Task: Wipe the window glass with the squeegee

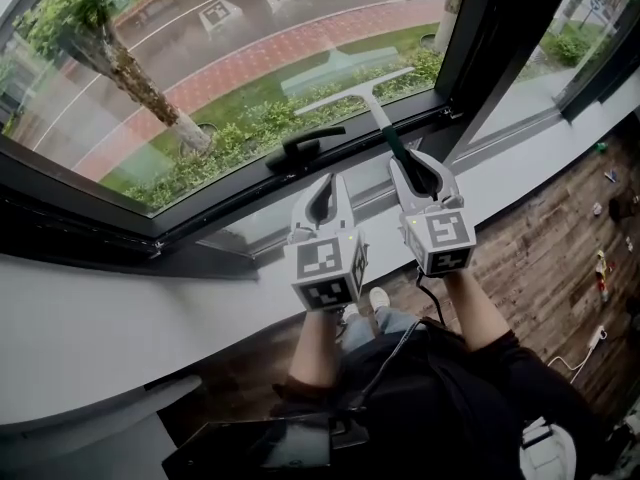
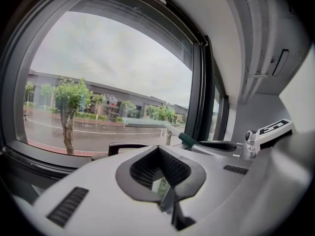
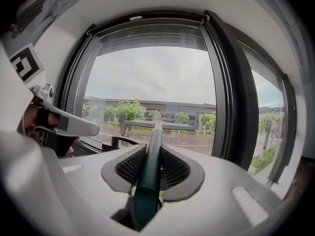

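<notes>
**A:** Largest item?

**B:** Window glass (image 1: 200, 78). One wide pane in a dark frame, with a wet street and trees beyond.

**A:** Next?

**B:** Squeegee (image 1: 352, 90). The pale blade is at the far end, low on the pane and toward its right side. Whether it touches the glass cannot be told. The green grip runs back toward the near side.

**A:** Grippers?

**B:** Right gripper (image 1: 413, 171): jaws clamped on the squeegee's green grip. Left gripper (image 1: 322, 196): jaws brought together with nothing between them, just left of the right one.

**A:** Smallest?

**B:** Window handle (image 1: 300, 146). Black, on the lower frame, near the blade's left end.

**A:** Hazards?

**B:** A low stroke leftward would likely catch the blade on the window handle. The squeegee is held only at its near end, so pressing on the glass may twist it in the jaws and leave streaks.
</notes>
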`<state>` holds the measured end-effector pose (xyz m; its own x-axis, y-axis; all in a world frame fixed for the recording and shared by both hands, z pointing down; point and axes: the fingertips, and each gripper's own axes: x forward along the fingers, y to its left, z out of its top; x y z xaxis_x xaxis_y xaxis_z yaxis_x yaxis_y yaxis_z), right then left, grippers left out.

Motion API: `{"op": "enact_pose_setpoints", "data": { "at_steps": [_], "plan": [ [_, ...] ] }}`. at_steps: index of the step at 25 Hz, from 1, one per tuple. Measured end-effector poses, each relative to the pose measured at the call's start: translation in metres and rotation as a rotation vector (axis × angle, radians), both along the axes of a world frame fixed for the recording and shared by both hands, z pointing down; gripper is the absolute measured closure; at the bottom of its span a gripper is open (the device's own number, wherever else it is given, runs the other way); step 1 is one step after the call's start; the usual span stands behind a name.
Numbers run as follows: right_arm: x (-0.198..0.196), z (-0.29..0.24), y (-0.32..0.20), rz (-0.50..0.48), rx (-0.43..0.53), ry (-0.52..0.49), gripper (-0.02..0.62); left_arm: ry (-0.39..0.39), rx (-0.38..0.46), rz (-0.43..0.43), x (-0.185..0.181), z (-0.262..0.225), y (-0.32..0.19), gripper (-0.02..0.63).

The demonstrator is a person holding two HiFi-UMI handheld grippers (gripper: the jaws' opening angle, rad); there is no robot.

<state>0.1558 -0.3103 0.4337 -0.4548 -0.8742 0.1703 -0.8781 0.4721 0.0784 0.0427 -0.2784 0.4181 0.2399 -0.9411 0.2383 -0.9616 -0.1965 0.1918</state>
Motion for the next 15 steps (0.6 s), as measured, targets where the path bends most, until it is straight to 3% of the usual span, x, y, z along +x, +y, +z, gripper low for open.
{"op": "enact_pose_setpoints", "data": {
  "at_steps": [15],
  "plan": [
    [0.002,0.026,0.0,-0.014,-0.055,0.024,0.5,0.006,-0.055,-0.036,0.0,0.017,0.006,0.606]
  ]
}}
